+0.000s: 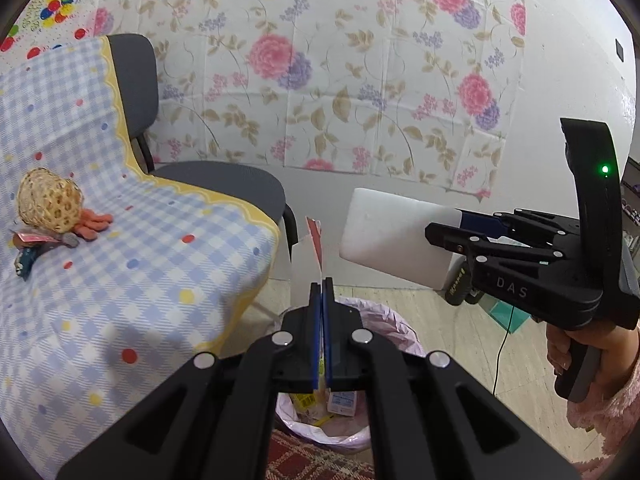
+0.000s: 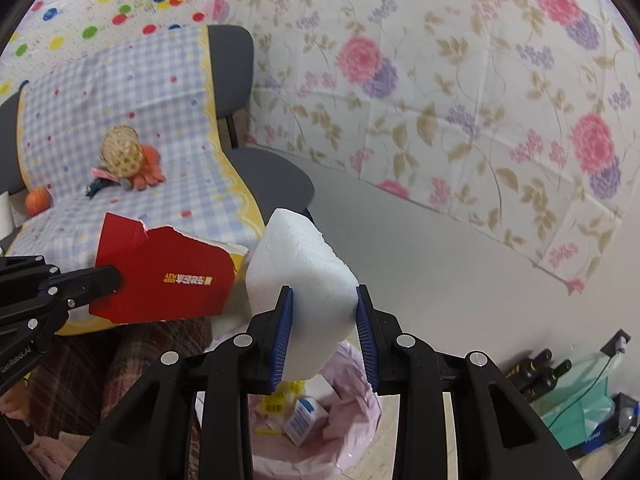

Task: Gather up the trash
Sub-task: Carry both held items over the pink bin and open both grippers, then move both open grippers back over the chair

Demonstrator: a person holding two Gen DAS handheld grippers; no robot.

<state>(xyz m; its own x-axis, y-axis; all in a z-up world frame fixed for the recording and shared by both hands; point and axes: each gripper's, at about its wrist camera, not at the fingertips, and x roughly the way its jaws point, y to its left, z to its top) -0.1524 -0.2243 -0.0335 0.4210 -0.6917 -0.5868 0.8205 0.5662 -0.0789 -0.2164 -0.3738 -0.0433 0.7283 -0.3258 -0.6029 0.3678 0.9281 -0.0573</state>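
I am holding both tools just above the round bin lined with a pink plastic bag [image 2: 360,412]. My left gripper [image 1: 322,284] is clenched on a torn red piece of cardboard [image 2: 160,276], which I am seeing edge-on between the blue pads in the left wrist view. My right gripper [image 2: 324,300] is grasping a white block of foam [image 2: 300,272]; its two blue pads are pressing on the sides of the block. Both pieces are hanging in the air over the bin, close beside each other. Inside the bin, a small white and blue carton [image 2: 302,420] and some yellow wrappers [image 2: 276,400] are lying. Behind the bin, a grey chair under a blue checked cloth [image 1: 120,240] is standing.
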